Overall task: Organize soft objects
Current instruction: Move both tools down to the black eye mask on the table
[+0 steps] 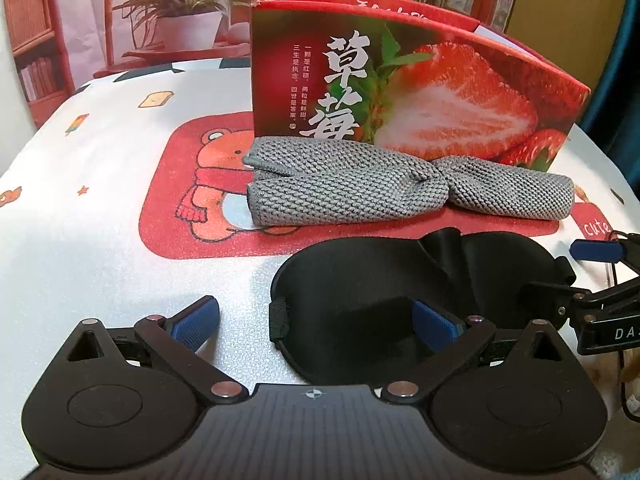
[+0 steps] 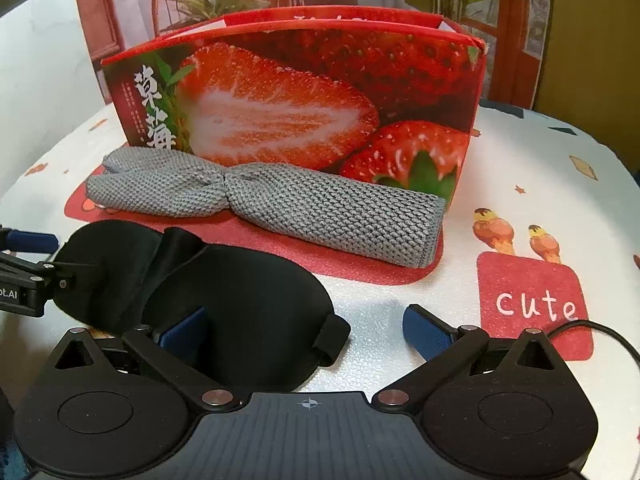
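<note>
A black padded eye mask (image 1: pixel 360 280) (image 2: pixel 248 292) lies on the table just in front of both grippers. Behind it lies a grey knitted cloth (image 1: pixel 360 188) (image 2: pixel 280 204), rolled and pinched in the middle, against a red strawberry box (image 1: pixel 440 92) (image 2: pixel 320 104). My left gripper (image 1: pixel 316 320) is open, its fingers astride the mask's left end. My right gripper (image 2: pixel 304 332) is open, its fingers astride the mask's right end with the strap loop. Each gripper also shows at the other view's edge: the right gripper (image 1: pixel 600 280) and the left gripper (image 2: pixel 28 268).
The table (image 1: pixel 100 220) (image 2: pixel 540 184) has a white cloth with red cartoon prints. The strawberry box is open at the top and stands at the back. A black cable (image 2: pixel 600 332) runs at the right. Potted plants (image 1: pixel 184 4) stand behind the table.
</note>
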The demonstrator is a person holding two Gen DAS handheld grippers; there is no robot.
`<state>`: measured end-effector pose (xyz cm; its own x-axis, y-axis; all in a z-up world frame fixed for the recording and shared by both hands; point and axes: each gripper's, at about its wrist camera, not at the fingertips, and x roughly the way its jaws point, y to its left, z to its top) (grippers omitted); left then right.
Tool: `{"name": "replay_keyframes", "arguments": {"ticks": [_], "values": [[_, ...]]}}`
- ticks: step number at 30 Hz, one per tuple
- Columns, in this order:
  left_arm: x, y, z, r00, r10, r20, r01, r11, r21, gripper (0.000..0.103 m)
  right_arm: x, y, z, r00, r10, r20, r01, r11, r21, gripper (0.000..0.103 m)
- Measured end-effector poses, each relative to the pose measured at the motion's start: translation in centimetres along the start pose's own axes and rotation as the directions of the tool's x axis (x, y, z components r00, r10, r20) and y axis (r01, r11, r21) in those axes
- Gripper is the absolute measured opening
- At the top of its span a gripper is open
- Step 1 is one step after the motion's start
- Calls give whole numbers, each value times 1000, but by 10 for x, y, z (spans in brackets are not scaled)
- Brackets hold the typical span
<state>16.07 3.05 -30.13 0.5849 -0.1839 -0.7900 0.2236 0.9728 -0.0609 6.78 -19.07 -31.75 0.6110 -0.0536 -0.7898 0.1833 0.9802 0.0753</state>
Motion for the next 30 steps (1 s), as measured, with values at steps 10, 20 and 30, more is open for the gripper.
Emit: {"name": "replay_keyframes", "arguments": {"ticks": [10,20,30], "values": [[0,-2,0,1000,9,-12,-9,1000,17,103,2,2,0,1000,-17,-12,17,1000,3,103],[0,-2,0,1000,8,-13,-8,1000,18,103,0,4,3,998,-17,-67,17,1000,6,103],[0,-1,-1,1000,6,-20,-6,1000,21,103,-7,15,9,990,39,-137,-36,999,28,94]]}}
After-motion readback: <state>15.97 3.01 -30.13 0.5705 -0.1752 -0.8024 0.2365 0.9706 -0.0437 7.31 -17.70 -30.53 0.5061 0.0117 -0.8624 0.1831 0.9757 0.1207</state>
